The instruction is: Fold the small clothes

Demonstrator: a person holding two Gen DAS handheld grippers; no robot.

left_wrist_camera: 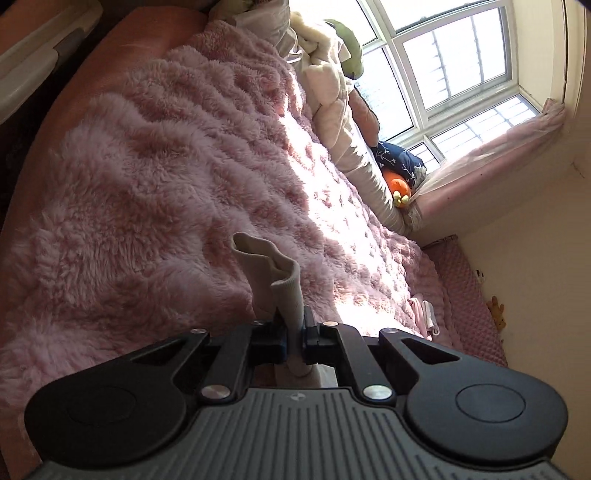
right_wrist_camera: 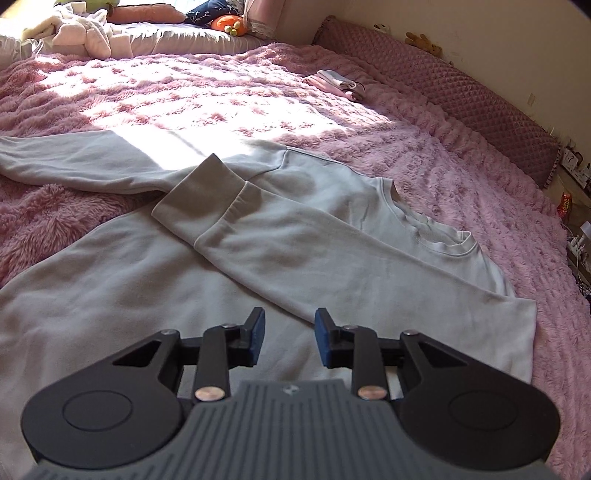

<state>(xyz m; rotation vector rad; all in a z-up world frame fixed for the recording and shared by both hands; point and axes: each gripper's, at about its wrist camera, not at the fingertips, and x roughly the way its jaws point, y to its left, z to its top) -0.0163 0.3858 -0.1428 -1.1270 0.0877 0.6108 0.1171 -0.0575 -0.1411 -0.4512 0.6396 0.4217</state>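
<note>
A light grey sweatshirt (right_wrist_camera: pixel 147 266) lies flat on the pink fluffy blanket (right_wrist_camera: pixel 258 92), its neckline (right_wrist_camera: pixel 436 229) to the right. One sleeve is folded across the chest, with its cuff (right_wrist_camera: pixel 199 195) near the middle. The other sleeve (right_wrist_camera: pixel 74 162) runs off to the left edge. My right gripper (right_wrist_camera: pixel 290 332) hovers open over the body of the garment, nothing between its blue pads. In the left wrist view my left gripper (left_wrist_camera: pixel 294 325) is shut on a grey ribbed fabric end (left_wrist_camera: pixel 273 269), apparently a sleeve cuff, which sticks up past the jaws above the blanket (left_wrist_camera: pixel 166 166).
A small stack of folded pink and white clothes (right_wrist_camera: pixel 338 84) lies at the far right of the bed. Pillows and plush toys (right_wrist_camera: pixel 92 33) line the far edge under a window (left_wrist_camera: pixel 461 55). A quilted pink bolster (right_wrist_camera: pixel 443 85) runs along the wall.
</note>
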